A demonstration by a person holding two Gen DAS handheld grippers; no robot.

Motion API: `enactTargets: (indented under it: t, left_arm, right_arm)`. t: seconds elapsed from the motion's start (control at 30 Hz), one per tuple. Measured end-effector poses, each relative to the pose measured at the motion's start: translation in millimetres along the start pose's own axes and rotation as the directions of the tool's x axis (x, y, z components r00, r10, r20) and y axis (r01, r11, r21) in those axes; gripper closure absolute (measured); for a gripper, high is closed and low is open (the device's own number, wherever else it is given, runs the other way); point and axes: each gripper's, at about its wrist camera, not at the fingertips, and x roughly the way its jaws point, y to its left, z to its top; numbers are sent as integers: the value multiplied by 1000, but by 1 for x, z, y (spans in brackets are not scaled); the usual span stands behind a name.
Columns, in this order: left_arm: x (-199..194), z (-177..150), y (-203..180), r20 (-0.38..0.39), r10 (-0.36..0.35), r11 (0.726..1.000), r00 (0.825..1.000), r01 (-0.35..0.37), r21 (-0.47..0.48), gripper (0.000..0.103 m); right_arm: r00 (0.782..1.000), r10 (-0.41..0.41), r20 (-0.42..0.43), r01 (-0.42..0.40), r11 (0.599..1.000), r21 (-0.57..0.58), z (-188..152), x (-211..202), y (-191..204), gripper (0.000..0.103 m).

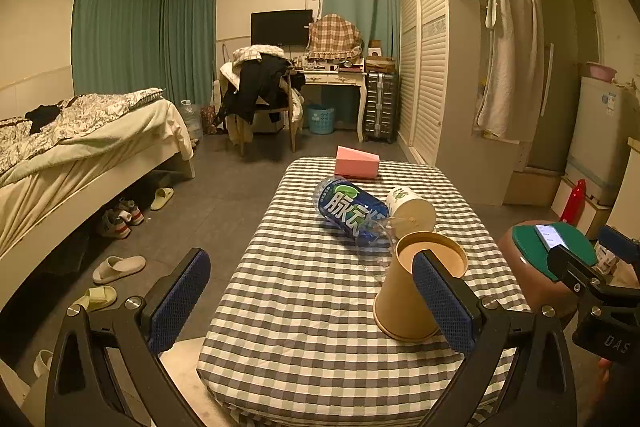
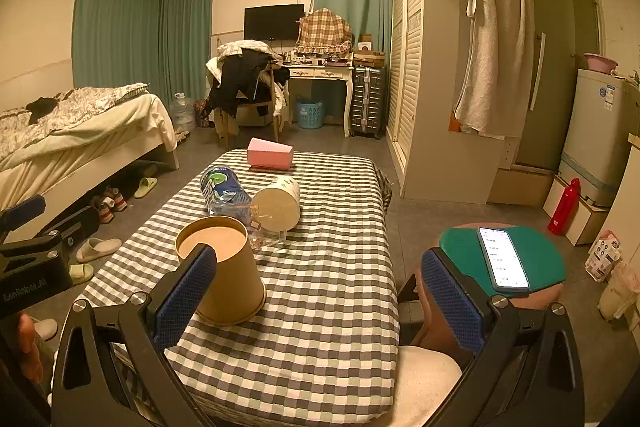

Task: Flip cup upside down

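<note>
A matt brown paper cup (image 2: 224, 275) stands on a table covered in soft woven checked cloth (image 2: 320, 307). A glossy clear plastic bottle (image 2: 222, 189) with a shiny blue label lies beside a white paper cup (image 2: 280, 203). The gripper fingers (image 2: 188, 295) carry rough, dimpled blue rubber-like pads on matt black frames with bright metal bolts.

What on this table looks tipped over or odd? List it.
Two things lie on their sides on the checked table: the blue-labelled bottle and the white paper cup, touching each other. The brown cup already stands rim-down, wide end on the cloth. Both tongs are open, gripping nothing.
</note>
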Motion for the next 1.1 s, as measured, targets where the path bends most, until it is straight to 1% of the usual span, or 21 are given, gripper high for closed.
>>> enactTargets:
  t: [1.1]
  left_arm:
    - [1, -3, 2, -11, 4, 1000, 1000, -4, -4, 0]
  right_arm:
    - [1000, -1, -17, 0, 1000, -3, -4, 5, 1, 0]
